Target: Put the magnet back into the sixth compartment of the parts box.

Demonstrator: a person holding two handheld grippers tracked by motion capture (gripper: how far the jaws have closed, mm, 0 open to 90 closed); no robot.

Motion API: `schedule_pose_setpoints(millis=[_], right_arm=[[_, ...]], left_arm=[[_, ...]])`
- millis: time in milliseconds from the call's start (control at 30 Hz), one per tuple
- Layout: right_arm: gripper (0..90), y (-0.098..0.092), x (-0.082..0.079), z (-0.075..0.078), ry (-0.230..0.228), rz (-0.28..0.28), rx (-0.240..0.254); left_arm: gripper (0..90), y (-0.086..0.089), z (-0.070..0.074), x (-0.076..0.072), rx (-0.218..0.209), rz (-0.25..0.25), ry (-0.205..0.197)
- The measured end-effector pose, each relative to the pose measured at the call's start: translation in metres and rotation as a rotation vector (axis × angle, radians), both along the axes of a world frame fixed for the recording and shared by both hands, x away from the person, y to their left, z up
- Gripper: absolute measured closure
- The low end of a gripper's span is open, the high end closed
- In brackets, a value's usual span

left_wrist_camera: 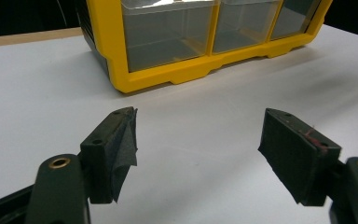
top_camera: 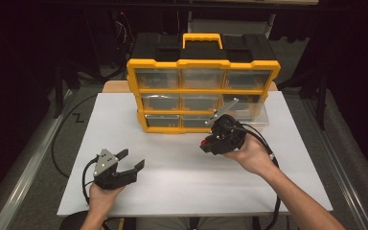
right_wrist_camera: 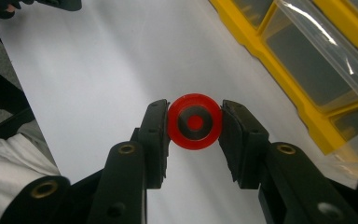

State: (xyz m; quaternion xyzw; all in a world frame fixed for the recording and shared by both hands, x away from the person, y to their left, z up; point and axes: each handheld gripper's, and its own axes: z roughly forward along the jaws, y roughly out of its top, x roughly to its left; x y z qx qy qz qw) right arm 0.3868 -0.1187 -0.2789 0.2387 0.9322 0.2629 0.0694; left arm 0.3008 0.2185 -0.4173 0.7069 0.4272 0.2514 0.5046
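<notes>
- A white table (top_camera: 182, 187) is seen from above, with a yellow and black organiser (top_camera: 202, 81) of clear drawers standing upright at its far middle.
- The organiser has three rows of three drawers and a yellow carry handle (top_camera: 201, 39) on top.
- One clear drawer (top_camera: 249, 112) on the organiser's right side is pulled out towards the person.
- The right gripper (top_camera: 205, 143) is held in the person's right hand (top_camera: 251, 155), just in front of the organiser's lower right corner and above the table.
- A red disc (right_wrist_camera: 195, 121) with a dark ring and a red centre is clamped between the right gripper's two black pads (right_wrist_camera: 156, 133), pressed at its left and right edges.
- In the right gripper view, the disc is seen over bare white tabletop, with the open drawer off to its right.
- The left gripper (top_camera: 133, 160) is held low over the table's near left part, well apart from the organiser.
- Its jaws are spread wide with nothing between them; bare table is seen through the gap in the left gripper view.
</notes>
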Motion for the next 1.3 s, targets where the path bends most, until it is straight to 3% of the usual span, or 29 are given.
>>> schedule_pose_setpoints(millis=[700,1300], right_arm=[[65.3,-0.017,0.004,0.027,-0.038,-0.031,0.051],[65.3,-0.024,0.008,0.043,-0.051,-0.059,0.061]], left_arm=[[27.0,0.000,0.000,0.001,0.000,0.000,0.004],[27.0,0.001,0.000,0.000,-0.007,-0.001,-0.001]])
